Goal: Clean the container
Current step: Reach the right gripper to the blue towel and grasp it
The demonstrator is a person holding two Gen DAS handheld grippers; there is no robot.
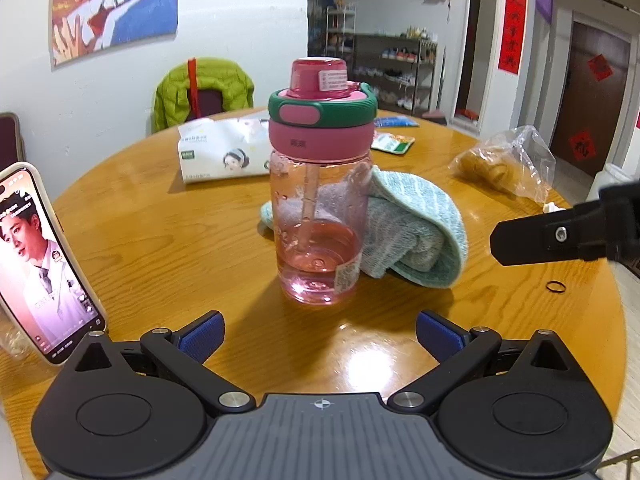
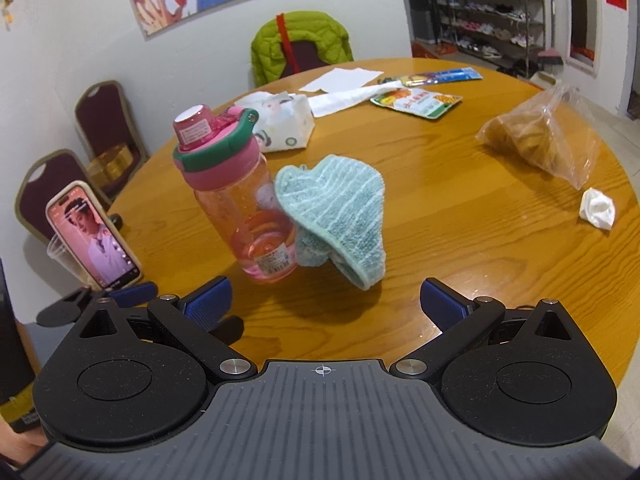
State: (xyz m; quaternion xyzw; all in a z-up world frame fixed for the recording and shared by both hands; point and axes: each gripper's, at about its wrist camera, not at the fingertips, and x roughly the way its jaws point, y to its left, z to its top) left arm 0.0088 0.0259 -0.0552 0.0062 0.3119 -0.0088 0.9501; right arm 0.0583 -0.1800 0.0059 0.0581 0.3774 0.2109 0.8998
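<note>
A clear pink bottle (image 1: 320,216) (image 2: 248,216) with a pink-and-green lid and an inner straw stands upright on the round wooden table (image 1: 160,248), a little liquid at its bottom. A folded mint-green striped cloth (image 1: 416,232) (image 2: 340,216) leans against its right side. My left gripper (image 1: 320,336) is open just short of the bottle, nothing between its blue pads. My right gripper (image 2: 326,304) is open too, nearer than the cloth and bottle. In the left wrist view, one black finger of the right gripper (image 1: 560,240) reaches in from the right.
A phone (image 1: 44,264) (image 2: 94,236) leans on a plastic cup at the left edge. A tissue pack (image 1: 224,152), snack packets (image 2: 416,102), a plastic bag of food (image 2: 540,136), a crumpled tissue (image 2: 598,208) and a small black ring (image 1: 556,286) lie around. Chairs stand behind the table.
</note>
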